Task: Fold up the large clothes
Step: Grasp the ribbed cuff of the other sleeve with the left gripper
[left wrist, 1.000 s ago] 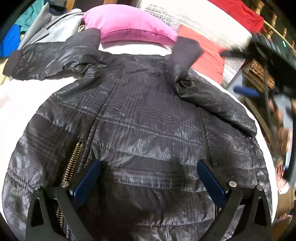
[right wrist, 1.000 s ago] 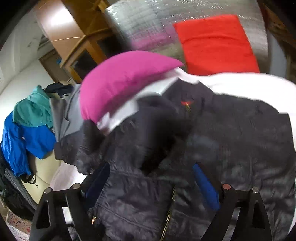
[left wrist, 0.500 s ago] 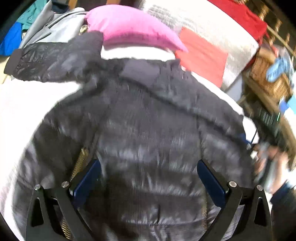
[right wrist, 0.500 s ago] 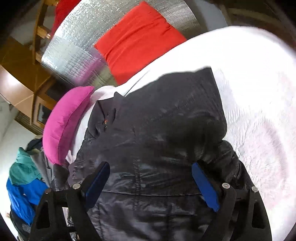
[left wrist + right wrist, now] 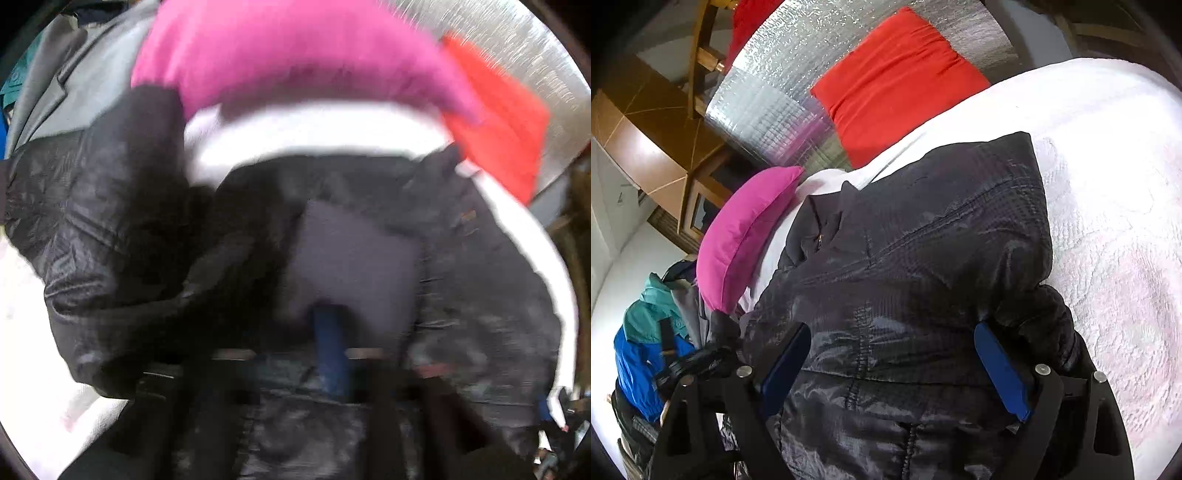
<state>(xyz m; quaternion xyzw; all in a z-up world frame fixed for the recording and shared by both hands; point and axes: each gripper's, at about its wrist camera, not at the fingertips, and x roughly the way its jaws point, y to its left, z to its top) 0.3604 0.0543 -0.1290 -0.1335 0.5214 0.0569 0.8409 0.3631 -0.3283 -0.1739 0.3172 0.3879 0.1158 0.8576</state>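
Note:
A black quilted puffer jacket (image 5: 923, 258) lies spread on the white bedspread (image 5: 1108, 221), collar toward the pillows. In the blurred left wrist view the jacket (image 5: 480, 295) fills the frame. My left gripper (image 5: 327, 325) has its blue pads pressed together, their tips sunk into a matte grey cuff patch (image 5: 354, 258) of the jacket. The right wrist view shows that gripper's black body (image 5: 690, 365) at the jacket's left side. My right gripper (image 5: 894, 365) stands open low over the jacket's body, the cloth lying between and below its blue pads without being pinched.
A pink pillow (image 5: 738, 240) and a red pillow (image 5: 894, 81) lie past the collar, against a silver quilted backing (image 5: 768, 103). Blue, teal and grey clothes (image 5: 642, 339) are heaped off the bed's left side. Wooden furniture (image 5: 646, 155) stands behind.
My left gripper swept forward up the jacket to the collar end and its pads came together at the grey cuff. My right gripper rolled, sank to the jacket's right side and stayed open.

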